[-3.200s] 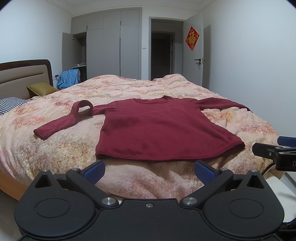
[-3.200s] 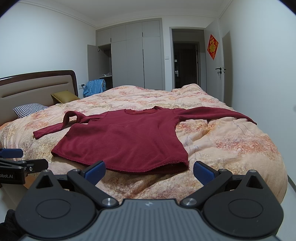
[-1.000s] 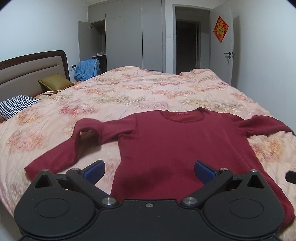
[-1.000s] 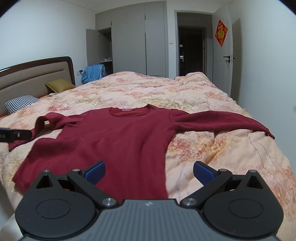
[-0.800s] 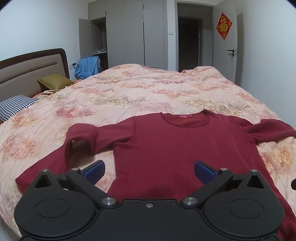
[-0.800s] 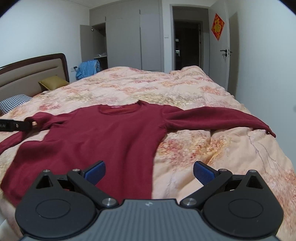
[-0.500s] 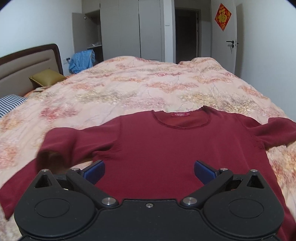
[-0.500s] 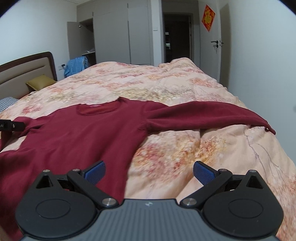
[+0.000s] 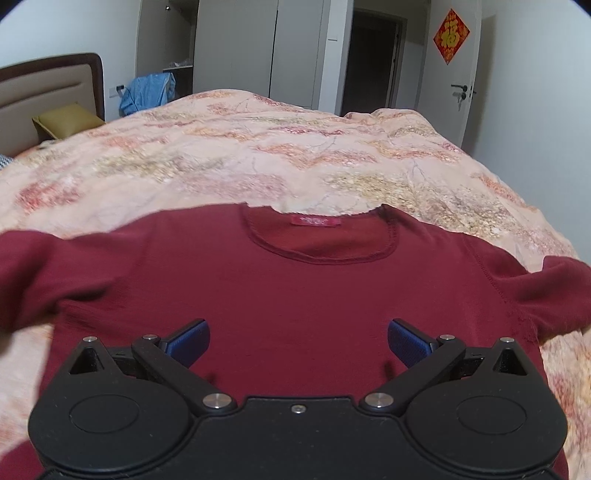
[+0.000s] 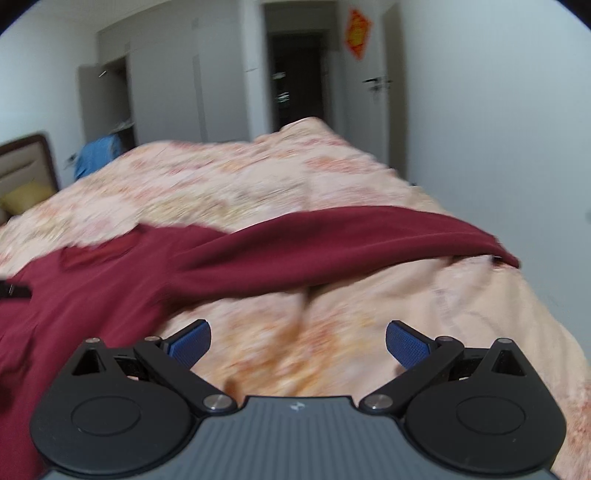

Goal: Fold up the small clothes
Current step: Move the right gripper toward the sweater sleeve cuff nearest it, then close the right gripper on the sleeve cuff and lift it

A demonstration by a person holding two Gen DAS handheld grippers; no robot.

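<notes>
Each black tool (image 9: 297, 341) (image 10: 297, 341) has blue ribbed pads (image 9: 188, 341) and silver screws.

A dark red long-sleeved knit sweater (image 9: 295, 295) lies flat, front up, on the floral quilted bed (image 9: 295, 155), neckline toward the far side, both sleeves spread outward.

Dark red sweater (image 9: 295, 288) with brighter red neck label (image 9: 316, 220). Peach floral quilt (image 9: 280, 155). Blue gripper pads (image 9: 186, 339). Far left: olive pillow (image 9: 64, 120), blue garment (image 9: 147, 92). Far right: red-and-gold door ornament (image 9: 451, 36).
</notes>
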